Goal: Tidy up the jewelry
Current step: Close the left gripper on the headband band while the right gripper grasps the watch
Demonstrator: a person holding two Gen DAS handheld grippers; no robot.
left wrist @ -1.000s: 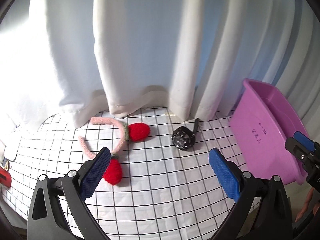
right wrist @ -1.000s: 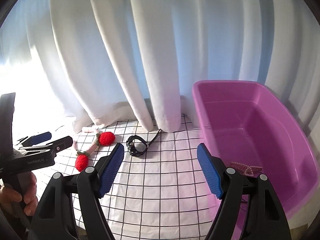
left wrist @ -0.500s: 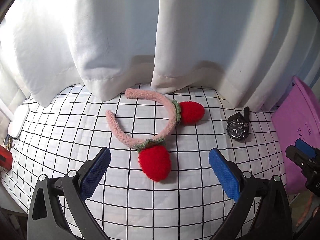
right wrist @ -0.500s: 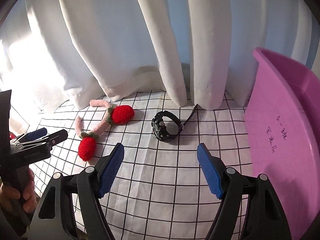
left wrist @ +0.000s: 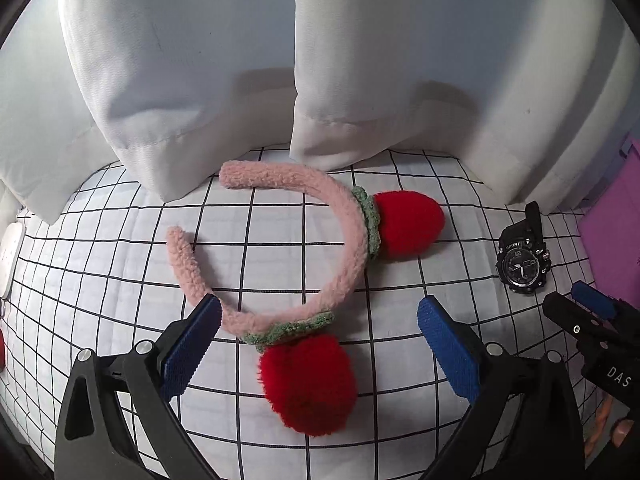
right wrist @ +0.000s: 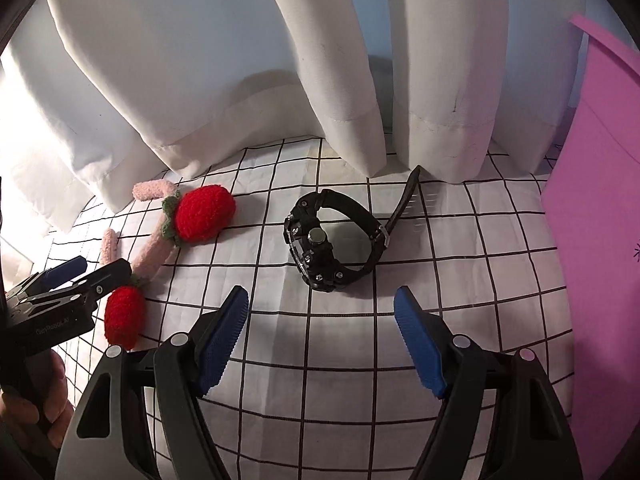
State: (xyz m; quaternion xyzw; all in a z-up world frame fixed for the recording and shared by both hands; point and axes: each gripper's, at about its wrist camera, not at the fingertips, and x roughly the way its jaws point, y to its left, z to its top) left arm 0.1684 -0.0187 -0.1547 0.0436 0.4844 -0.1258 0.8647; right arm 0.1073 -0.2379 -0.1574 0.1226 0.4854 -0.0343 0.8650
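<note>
A fluffy pink headband [left wrist: 340, 252] with two red strawberry pompoms [left wrist: 308, 384] lies on the white grid cloth [left wrist: 120, 280]. My left gripper [left wrist: 320, 322] is open and hovers just above its near strawberry, with nothing between the pads. A black sport watch [right wrist: 332, 240] lies to the right of the headband, standing on its edge. Above and just short of it, my right gripper [right wrist: 322, 306] hangs open and empty. The watch [left wrist: 522, 258] also shows at the right in the left wrist view. The headband [right wrist: 160, 236] shows at the left of the right wrist view.
A purple plastic bin [right wrist: 600, 220] stands at the right edge of the cloth. White curtains [left wrist: 320, 60] hang along the back and rest on the cloth. A hand [right wrist: 24, 404] holds the left gripper's handle. A white object [left wrist: 10, 256] lies at the far left.
Both grippers have come down and closer to the cloth. The left one has swung left over the headband; the right one has swung left from the bin toward the watch. Both stayed open.
</note>
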